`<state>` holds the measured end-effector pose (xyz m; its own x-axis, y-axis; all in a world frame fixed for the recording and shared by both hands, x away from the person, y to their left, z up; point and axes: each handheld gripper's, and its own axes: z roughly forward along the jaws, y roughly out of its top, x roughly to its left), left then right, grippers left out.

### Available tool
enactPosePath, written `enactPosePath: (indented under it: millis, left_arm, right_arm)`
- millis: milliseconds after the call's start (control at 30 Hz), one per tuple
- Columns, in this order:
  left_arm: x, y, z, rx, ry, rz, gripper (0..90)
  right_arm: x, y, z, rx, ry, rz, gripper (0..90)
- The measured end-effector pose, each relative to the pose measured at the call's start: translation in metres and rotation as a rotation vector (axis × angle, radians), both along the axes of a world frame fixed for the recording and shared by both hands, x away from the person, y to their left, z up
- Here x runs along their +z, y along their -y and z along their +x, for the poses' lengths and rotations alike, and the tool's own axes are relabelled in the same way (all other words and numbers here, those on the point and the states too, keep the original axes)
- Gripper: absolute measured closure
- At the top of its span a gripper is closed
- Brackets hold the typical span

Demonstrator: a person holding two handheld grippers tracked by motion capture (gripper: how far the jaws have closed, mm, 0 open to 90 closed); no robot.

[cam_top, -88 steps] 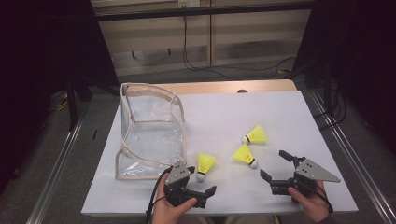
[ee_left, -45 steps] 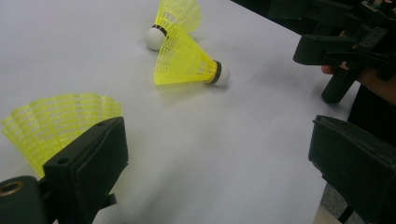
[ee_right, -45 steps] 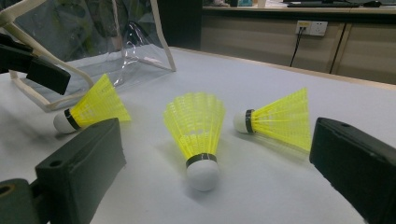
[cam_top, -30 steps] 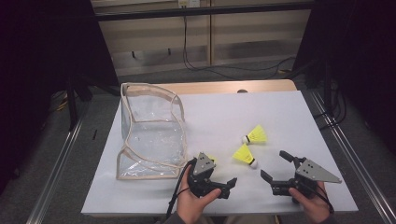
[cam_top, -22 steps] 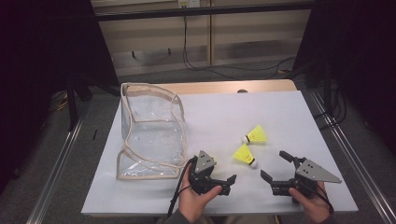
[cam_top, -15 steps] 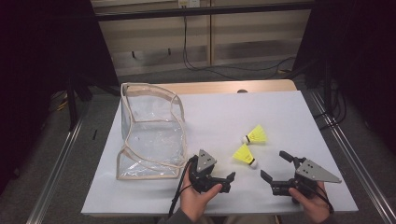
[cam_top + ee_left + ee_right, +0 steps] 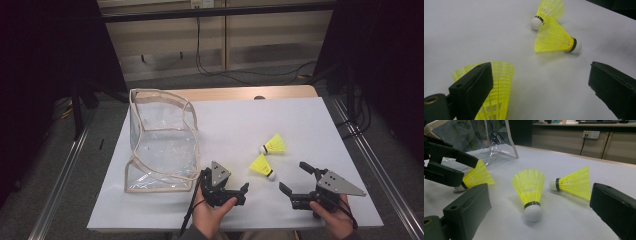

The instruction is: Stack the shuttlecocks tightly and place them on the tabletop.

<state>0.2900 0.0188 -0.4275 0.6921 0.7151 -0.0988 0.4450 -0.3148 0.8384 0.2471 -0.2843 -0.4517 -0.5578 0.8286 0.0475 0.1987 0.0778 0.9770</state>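
Three yellow shuttlecocks lie on the white table. Two of them point(image 7: 262, 166) point(image 7: 272, 145) rest between and beyond the grippers. The third shuttlecock point(image 7: 495, 100) lies just inside one jaw of my left gripper point(image 7: 540, 75), whose jaws stand wide apart around it without pinching it. From above, that left gripper point(image 7: 231, 186) covers this shuttlecock. My right gripper point(image 7: 292, 176) sits open near the front edge, aimed at the nearest shuttlecock point(image 7: 530, 188), with nothing between its jaws. The right gripper view also catches the left gripper point(image 7: 467, 168) over the third shuttlecock point(image 7: 477, 176).
A clear plastic bag point(image 7: 160, 145) with beige trim stands open at the table's left, just behind the left gripper, and its wall point(image 7: 486, 140) shows in the right gripper view. The table's front edge point(image 7: 250, 225) runs close under both hands.
My left gripper has moved right and turned toward the two far shuttlecocks, coming down over the near one, which is now hidden from above. The right gripper has stayed put.
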Motion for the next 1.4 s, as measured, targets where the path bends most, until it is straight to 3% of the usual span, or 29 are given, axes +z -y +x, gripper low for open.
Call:
enactPosePath:
  millis: [333,600,700,900,1067,1400]
  left_arm:
    - [-0.006,-0.003,0.005,0.045,0.011,0.004,14.1]
    - [-0.007,-0.002,0.005,0.054,0.024,0.036,19.2]
    - [-0.007,0.001,0.003,0.022,0.035,0.046,27.3]
    - [-0.003,0.006,0.0,-0.007,0.027,0.035,26.8]
    - [0.0,0.003,-0.005,0.0,0.017,0.025,20.6]
    - [-0.004,-0.006,-0.011,0.026,0.007,0.04,17.7]
  right_arm:
    - [0.0,0.0,0.0,0.003,0.0,-0.003,2.3]
    - [0.0,0.0,0.0,0.003,0.001,-0.003,2.3]
    - [0.0,-0.001,0.0,0.004,0.001,-0.003,2.4]
    - [0.0,0.0,0.0,0.002,0.001,-0.003,2.4]
    - [0.0,0.0,0.0,0.003,0.001,-0.003,2.4]
    - [-0.001,0.0,0.0,0.003,-0.001,-0.004,2.4]
